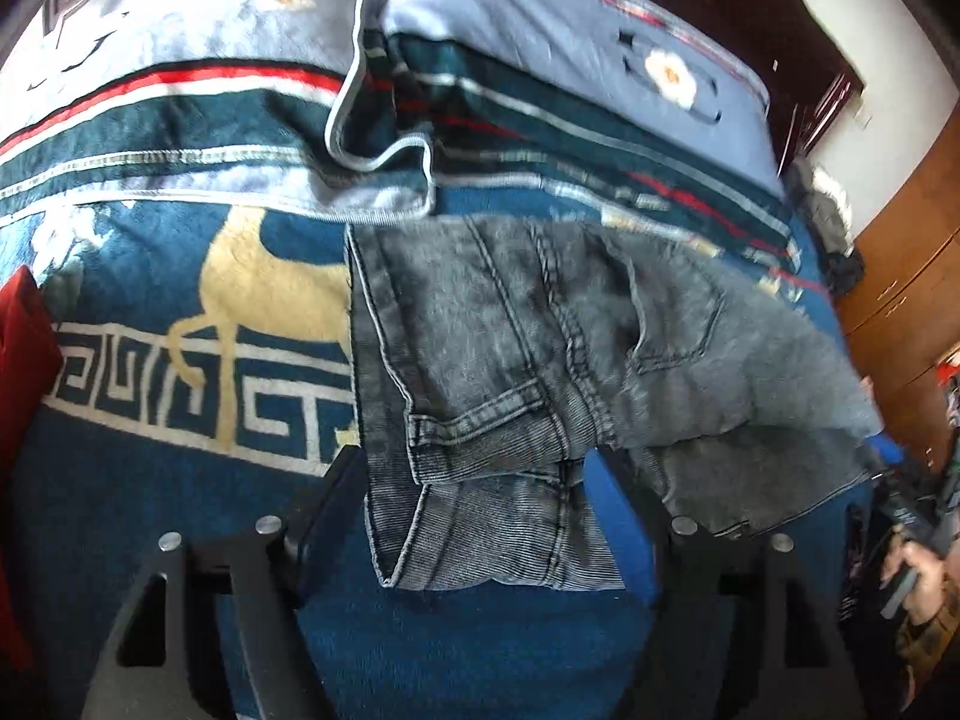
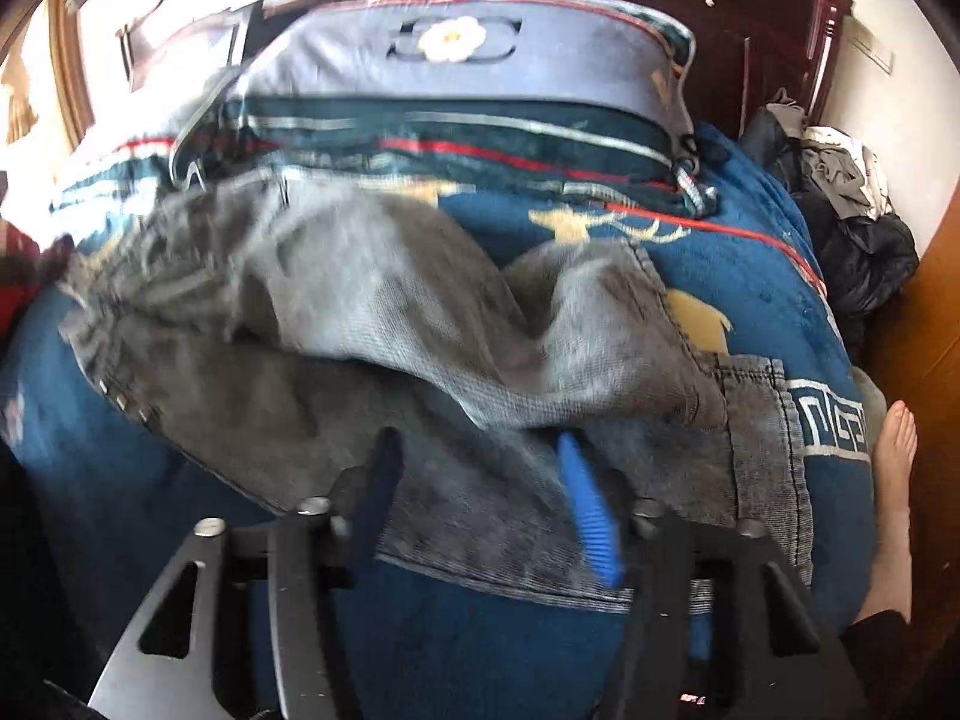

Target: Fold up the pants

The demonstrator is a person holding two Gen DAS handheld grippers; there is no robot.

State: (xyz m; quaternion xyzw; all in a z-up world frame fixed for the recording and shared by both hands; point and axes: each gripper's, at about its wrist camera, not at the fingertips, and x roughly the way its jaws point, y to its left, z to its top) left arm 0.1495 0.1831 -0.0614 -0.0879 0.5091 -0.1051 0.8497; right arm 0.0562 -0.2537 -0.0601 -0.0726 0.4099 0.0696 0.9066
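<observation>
Grey washed jeans point(image 1: 540, 348) lie folded on a blue patterned blanket point(image 1: 180, 312) on a bed. In the left wrist view the waistband end with belt loops hangs between my left gripper's point(image 1: 474, 468) wide-apart fingers; the jaws stand open. In the right wrist view the jeans point(image 2: 372, 312) are blurred, a leg layer draped over the lower layer. My right gripper point(image 2: 480, 450) is open, its blue finger pad point(image 2: 585, 504) resting on the denim below the raised fold. The leg hems point(image 2: 762, 438) lie at the right.
Two blue-grey pillows point(image 1: 540, 48) point(image 2: 456, 60) with flower motifs lie at the head of the bed. A red object point(image 1: 24, 360) sits at the left. Dark clothes point(image 2: 852, 222) are piled off the bed's right side. A bare foot point(image 2: 894, 456) and wooden cabinets point(image 1: 900, 300) are at the right.
</observation>
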